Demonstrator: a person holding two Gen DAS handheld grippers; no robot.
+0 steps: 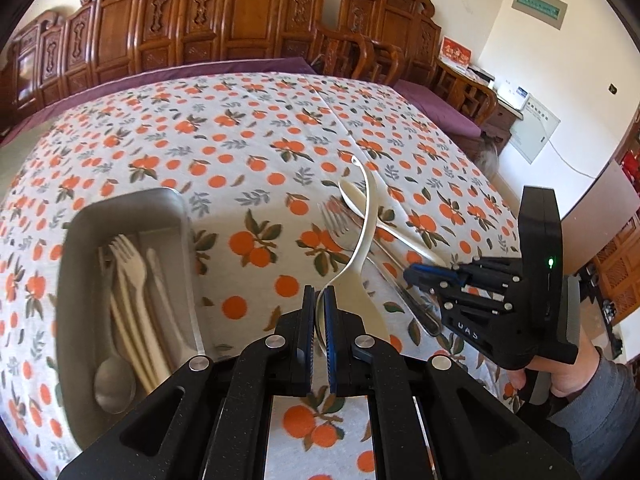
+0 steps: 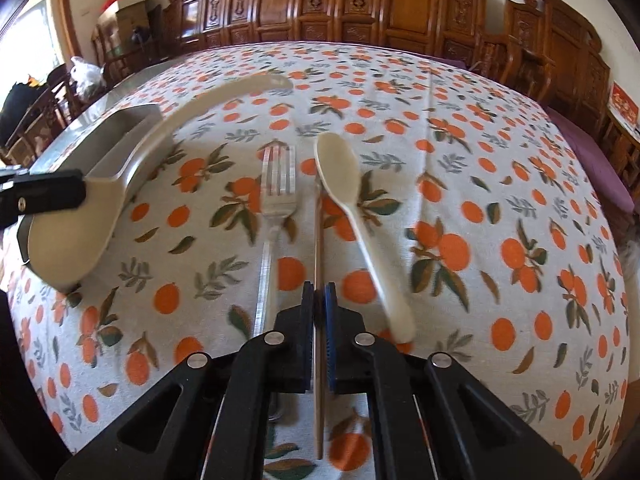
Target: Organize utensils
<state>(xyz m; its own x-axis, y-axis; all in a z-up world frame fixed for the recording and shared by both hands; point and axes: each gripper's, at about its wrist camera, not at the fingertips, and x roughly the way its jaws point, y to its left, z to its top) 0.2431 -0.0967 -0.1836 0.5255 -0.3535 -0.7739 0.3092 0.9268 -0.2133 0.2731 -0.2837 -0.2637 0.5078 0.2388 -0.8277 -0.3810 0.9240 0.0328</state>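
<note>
My left gripper (image 1: 319,300) is shut on the bowl end of a cream rice ladle (image 1: 366,232), held above the table just right of a metal tray (image 1: 180,216). The ladle also shows in the right wrist view (image 2: 120,184), in front of the tray (image 2: 120,120). The tray holds cream forks (image 1: 130,264) and a metal spoon (image 1: 114,384). My right gripper (image 2: 319,300) is shut on a thin chopstick (image 2: 318,240). A metal fork (image 2: 276,196) lies left of it and a cream spoon (image 2: 344,184) right of it, both on the cloth.
The table wears a white cloth with orange fruit print (image 2: 480,160). Carved wooden chairs (image 1: 240,12) line the far edge. A purple cushioned bench (image 1: 440,108) stands at the right. The right gripper's body (image 1: 500,300) shows in the left wrist view.
</note>
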